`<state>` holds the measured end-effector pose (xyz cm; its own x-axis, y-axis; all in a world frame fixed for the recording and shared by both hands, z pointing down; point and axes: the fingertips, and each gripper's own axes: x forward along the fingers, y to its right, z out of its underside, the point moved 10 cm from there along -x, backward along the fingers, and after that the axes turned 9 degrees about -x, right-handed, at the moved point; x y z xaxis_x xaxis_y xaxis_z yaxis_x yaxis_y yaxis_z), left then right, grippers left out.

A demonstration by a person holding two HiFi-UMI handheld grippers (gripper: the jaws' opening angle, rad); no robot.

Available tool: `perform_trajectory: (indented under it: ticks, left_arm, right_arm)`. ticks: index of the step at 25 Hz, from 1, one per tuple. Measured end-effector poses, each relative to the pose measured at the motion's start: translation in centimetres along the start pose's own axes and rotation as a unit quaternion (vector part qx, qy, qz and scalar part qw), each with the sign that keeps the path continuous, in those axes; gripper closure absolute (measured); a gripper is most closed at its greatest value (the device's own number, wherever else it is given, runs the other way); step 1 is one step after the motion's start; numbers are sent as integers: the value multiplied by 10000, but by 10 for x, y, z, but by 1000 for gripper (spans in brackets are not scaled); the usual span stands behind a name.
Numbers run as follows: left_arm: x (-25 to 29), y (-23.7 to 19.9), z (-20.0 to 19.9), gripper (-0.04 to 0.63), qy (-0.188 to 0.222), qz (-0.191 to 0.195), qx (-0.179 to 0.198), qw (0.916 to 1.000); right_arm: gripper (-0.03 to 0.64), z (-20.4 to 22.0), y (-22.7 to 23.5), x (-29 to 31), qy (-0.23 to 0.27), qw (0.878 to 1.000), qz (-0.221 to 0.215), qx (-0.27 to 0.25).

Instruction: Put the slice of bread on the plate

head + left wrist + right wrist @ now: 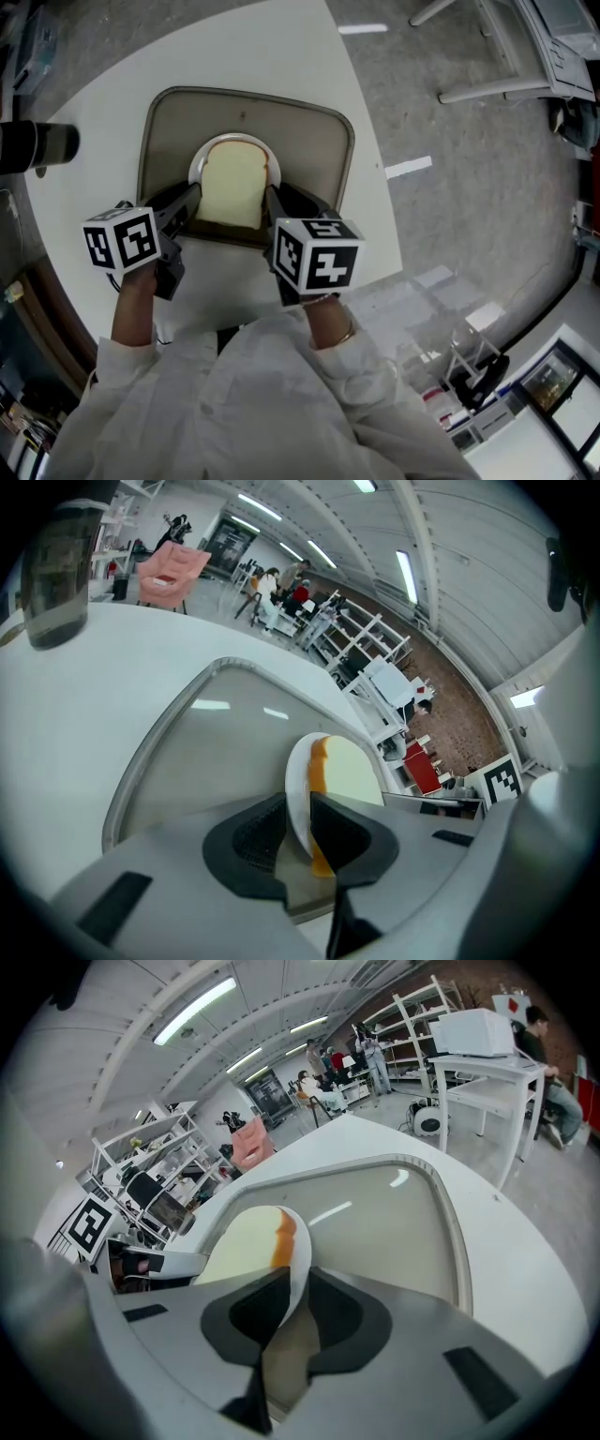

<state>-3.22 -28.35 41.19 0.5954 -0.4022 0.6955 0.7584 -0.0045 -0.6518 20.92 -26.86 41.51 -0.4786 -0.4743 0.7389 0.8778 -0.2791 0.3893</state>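
A pale slice of bread [232, 183] with a brown crust lies on a small white plate [198, 165], over a grey-beige tray [314, 141] on the round white table. My left gripper [192, 203] is shut on the plate's left rim and my right gripper [273, 202] is shut on its right rim. In the left gripper view the plate rim [294, 775] sits between the jaws of the left gripper [299, 832], with the bread [354, 775] behind it. In the right gripper view the right gripper [298, 1305] pinches the plate rim [303, 1246] beside the bread [239, 1241]. Whether the plate rests on the tray I cannot tell.
A dark cylindrical tumbler [37, 145] stands at the table's left side, seen also as the tumbler [61, 574] in the left gripper view. The table's edge [384, 197] curves close to the tray's right side, with grey floor beyond.
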Motion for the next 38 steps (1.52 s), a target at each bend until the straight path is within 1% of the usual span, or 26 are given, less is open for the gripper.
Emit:
perform_trajectory:
  ticks: [6, 10, 13, 16, 21, 23, 25, 27, 30, 33, 36, 38]
  left_arm:
    - [-3, -4, -1, 514, -52, -18, 217, 9997]
    - [-10, -6, -3, 514, 66, -26, 306, 9995]
    - [-19, -5, -2, 514, 199, 145, 312, 9992]
    - [-32, -5, -1, 515, 392, 309, 415, 9979]
    - [-58, 1, 4, 515, 687, 769, 600, 9929]
    - [-69, 7, 8, 515, 781, 979, 805, 9889]
    - [-82, 11, 14, 516, 881, 1234, 1041, 9829]
    - [-96, 13, 21, 523, 982, 1467, 1221, 9767]
    - [-118, 12, 33, 562, 1151, 1724, 1411, 9680]
    - [-142, 8, 50, 581, 1315, 1886, 1647, 9592]
    - [-162, 4, 71, 586, 1336, 2009, 1960, 9505]
    - [-174, 0, 86, 586, 1283, 2188, 2049, 9454]
  right_arm:
    - [563, 0, -2, 0, 89, 9999, -59, -8]
    - [563, 1, -3, -8, 218, 9998, -28, 36]
    - [563, 6, -4, -18, 358, 9993, 55, 95]
    - [563, 10, -10, -30, 603, 9980, 129, 112]
    - [565, 19, -30, -51, 1015, 9947, 184, -10]
    - [567, 23, -40, -61, 1248, 9921, 61, -65]
    - [572, 30, -52, -71, 1505, 9885, -113, -46]
    - [580, 38, -67, -81, 1732, 9847, -187, -70]
    - [592, 49, -91, -96, 2020, 9789, -157, -273]
    - [597, 65, -116, -107, 2218, 9742, -118, -406]
    - [600, 86, -138, -116, 2338, 9715, -14, -396]
    - [601, 102, -152, -120, 2404, 9698, 50, -419]
